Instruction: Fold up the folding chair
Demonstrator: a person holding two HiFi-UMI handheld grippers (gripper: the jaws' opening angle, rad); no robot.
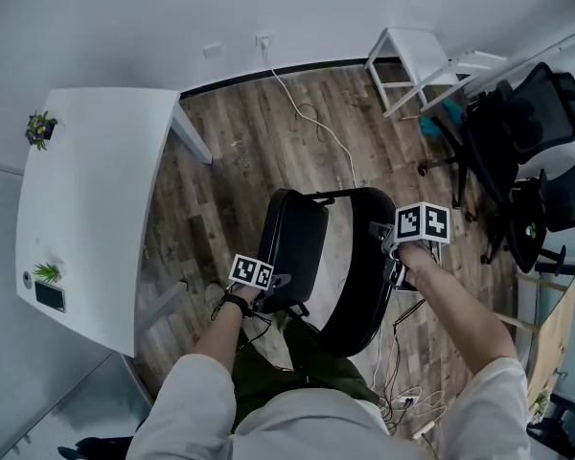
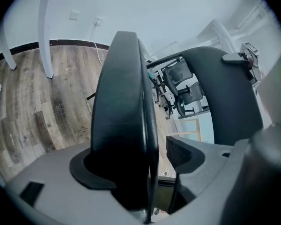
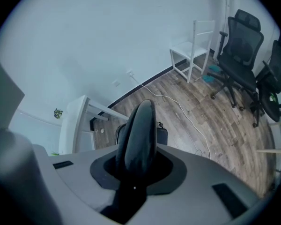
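Chair: black, partly folded, directly under both claws; its two panels are near upright and close together.
Floor: wood planks, below both claws; the chair stands on it.
Table: white, well to the left of the left claw.
Office chairs: two, black, beyond and to the right of the right claw.
White chair: far ahead of the right claw, by the wall.
Back: its top rim sits in the right claw. The jaws are nearly together and both pads pinch it.
Seat: its edge stands between the jaws of the left claw. The jaws are spread wide. The seat lies close by the left pad, and the right pad is clear of it, with a gap showing.
Cable: white, runs over the floor ahead of both claws, toward the wall.
Plant: small, on the table's far corner, far left of the left claw.
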